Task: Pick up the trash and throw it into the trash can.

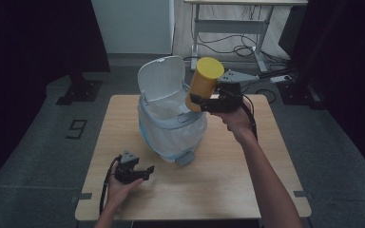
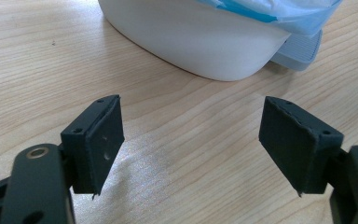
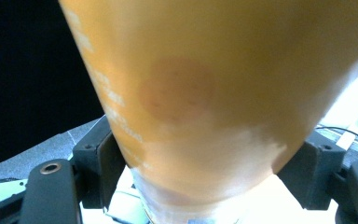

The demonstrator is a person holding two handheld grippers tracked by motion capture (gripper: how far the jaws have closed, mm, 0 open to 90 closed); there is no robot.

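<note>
A yellow cylindrical can [image 1: 203, 83] hangs tilted over the right rim of a white pedal bin [image 1: 171, 121] with its lid [image 1: 161, 80] up. My right gripper [image 1: 198, 103] is shut on the can near its lower end, and in the right gripper view the can [image 3: 223, 93] sits pressed between both black pads. My left gripper [image 1: 145, 172] rests on the wooden table [image 1: 228, 180] in front of the bin, open, with bare wood between its pads [image 2: 98, 144]. The bin's white base [image 2: 191, 42] lies just beyond them.
The bin is lined with a pale blue bag [image 1: 171, 137] and has a grey pedal [image 1: 185, 158] at the front. Beyond the table stand a desk frame [image 1: 233, 33] with cables and dark curtains on both sides.
</note>
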